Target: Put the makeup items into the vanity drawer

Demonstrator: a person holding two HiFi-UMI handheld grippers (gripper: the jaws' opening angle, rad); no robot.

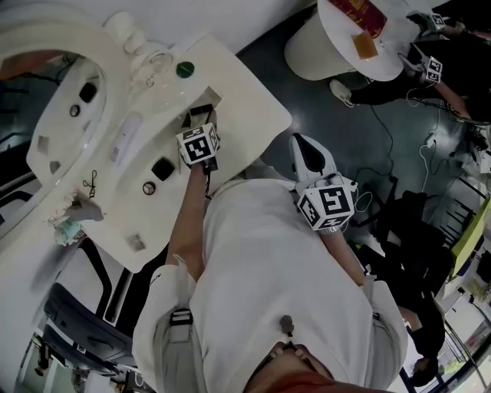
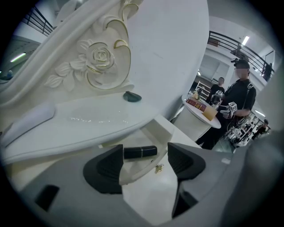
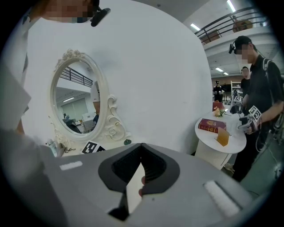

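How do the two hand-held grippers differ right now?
The left hand-held gripper has its jaws apart; the right hand-held gripper has them shut. The left hangs over the open drawer, where a black tube lies; the right is held away from the vanity. Each carries a marker cube.

Dark grey floor (image 1: 345, 130). Plain white wall (image 3: 155, 66) behind ornate white vanity (image 1: 245, 100). Round white side table (image 1: 337, 31) far right (red book (image 3: 212, 125) on top). Ceiling strip lights (image 3: 231, 5).

The surface (image 1: 253, 107) and drawer (image 2: 159, 128) were white; the tube (image 2: 140, 152) was black. The carved rose (image 2: 101, 56) was white with gold edging, and the small disc (image 2: 132, 96) was dark green.
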